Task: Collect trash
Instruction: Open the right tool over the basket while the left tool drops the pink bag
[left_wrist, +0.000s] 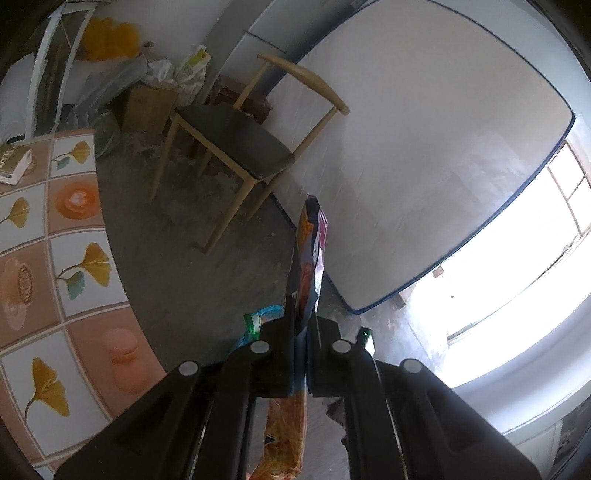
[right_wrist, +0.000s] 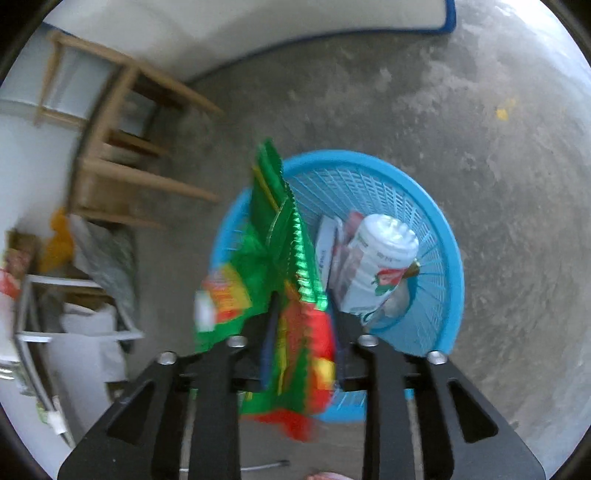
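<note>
Green snack wrapper (right_wrist: 284, 266) is sitting between the right gripper (right_wrist: 306, 314) jaws, long axis running up along the fingers, directly over the near-left rim of the blue basket (right_wrist: 448, 266), which already holds a white cup (right_wrist: 384, 258) and a carton. Right jaws are standing spread, pads not visibly pressing the foil, so I'd judge it's dropping or about to drop in. Left gripper (left_wrist: 306, 321) is pinching a dark orange wrapper (left_wrist: 310, 258) tight, and only a sliver of basket shows by its fingers, so the right one is better placed.
</note>
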